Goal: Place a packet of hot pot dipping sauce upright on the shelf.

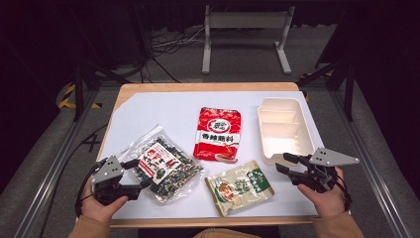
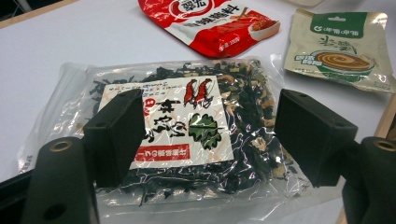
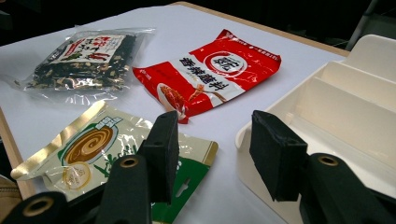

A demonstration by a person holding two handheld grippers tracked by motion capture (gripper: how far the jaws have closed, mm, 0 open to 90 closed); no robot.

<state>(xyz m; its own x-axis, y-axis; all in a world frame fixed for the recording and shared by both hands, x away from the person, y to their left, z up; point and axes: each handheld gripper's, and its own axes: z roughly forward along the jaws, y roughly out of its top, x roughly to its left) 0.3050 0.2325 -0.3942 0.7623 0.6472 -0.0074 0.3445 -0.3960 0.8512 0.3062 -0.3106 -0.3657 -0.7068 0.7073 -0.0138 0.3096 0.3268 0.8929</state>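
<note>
Down at the near left of the table (image 1: 148, 104), the left gripper (image 1: 136, 174) sits with its jaws spread wide on either side of the clear seaweed bag (image 1: 161, 167), gripping nothing; whether they touch the bag I cannot tell. Near the front right, the right gripper (image 1: 287, 165) is likewise open and empty, just beside the white divided tray (image 1: 283, 130). Between them lie the red packet (image 1: 218, 134) and the green-and-beige pouch (image 1: 240, 186).

Lab: black curtains, floor cables (image 1: 163, 47), metal frame rails (image 1: 54, 168).
</note>
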